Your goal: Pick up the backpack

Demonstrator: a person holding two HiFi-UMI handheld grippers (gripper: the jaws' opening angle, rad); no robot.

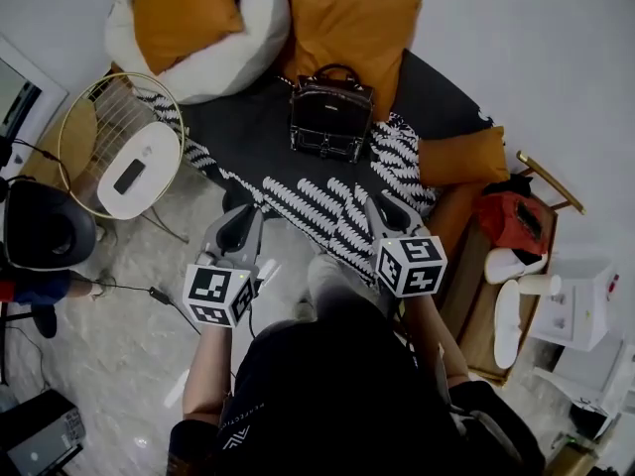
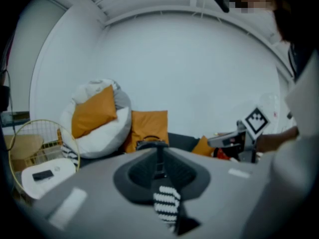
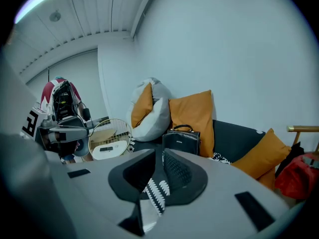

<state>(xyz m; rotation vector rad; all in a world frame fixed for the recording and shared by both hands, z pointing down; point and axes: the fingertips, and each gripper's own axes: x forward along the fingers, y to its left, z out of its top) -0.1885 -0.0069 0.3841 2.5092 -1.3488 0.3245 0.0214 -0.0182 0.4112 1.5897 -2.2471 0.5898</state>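
Both jaw pairs stand barely apart, holding nothing: left gripper (image 1: 239, 226), right gripper (image 1: 389, 214). Well beyond them the black backpack (image 1: 331, 114) stands upright on the dark sofa (image 1: 437, 92) against an orange cushion (image 1: 357, 28). Gaps this narrow could miss its handle and knock it over.

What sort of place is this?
Probably a living-room lounge corner: a dark sofa with orange cushions, a white beanbag and a small round side table beside it.
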